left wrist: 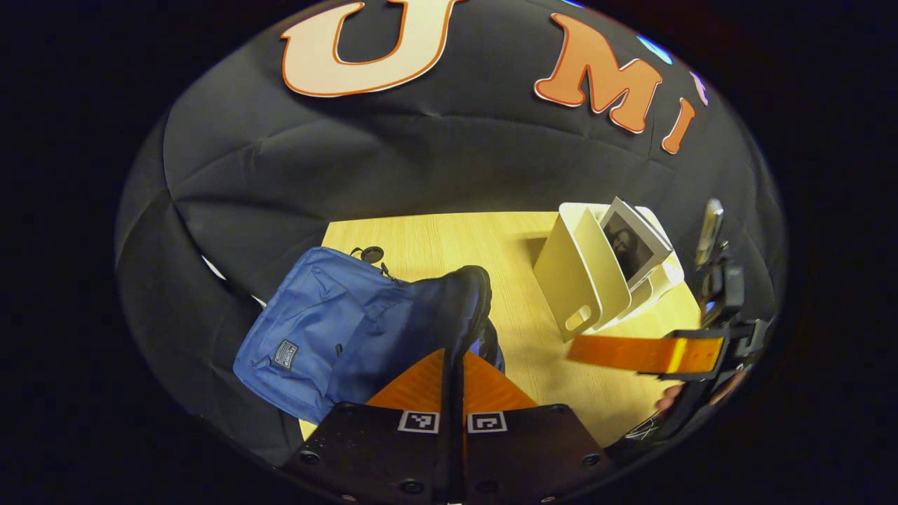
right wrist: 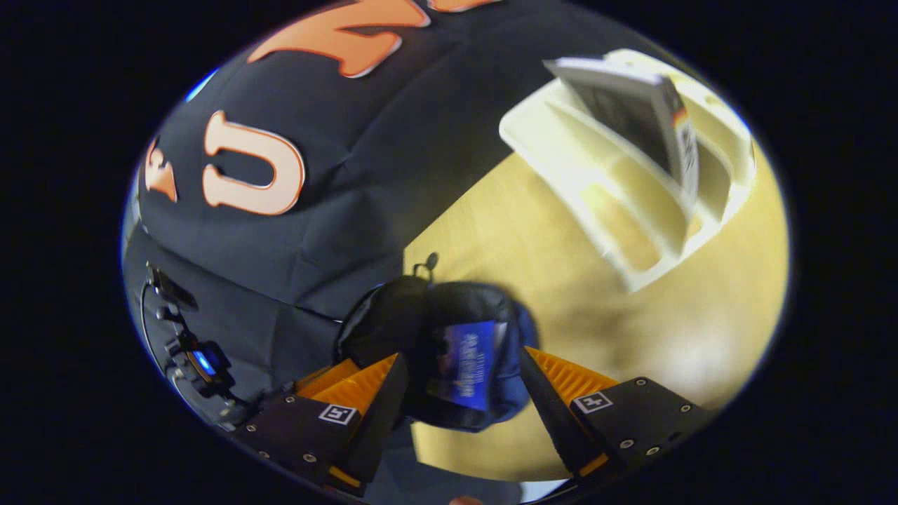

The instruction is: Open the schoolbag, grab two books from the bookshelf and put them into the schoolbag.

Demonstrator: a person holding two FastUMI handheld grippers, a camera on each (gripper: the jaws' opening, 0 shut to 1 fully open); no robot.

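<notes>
The schoolbag lies at the near left of the wooden table, its blue front flap folded toward the left and its dark mouth held up. The left gripper is clenched on the bag's dark rim, both fingers pressed together with the edge between them. In the right gripper view a blue book stands in the open mouth, between the spread fingers of the right gripper, which appear released and clear of it; contact cannot be ruled out at the blurred edges. On the far right stands the cream bookshelf, with one book leaning in a slot.

For the step in hand, judged to be seating the first book, the left gripper should keep the rim lifted and taut so the mouth stays wide, while the right withdraws straight up, not dragging the cover.

The bag's interior depth is hidden, so how far the book has sunk cannot be told. The shelf is blurred in the right gripper view, and whether further books stand behind the visible one is unclear.
</notes>
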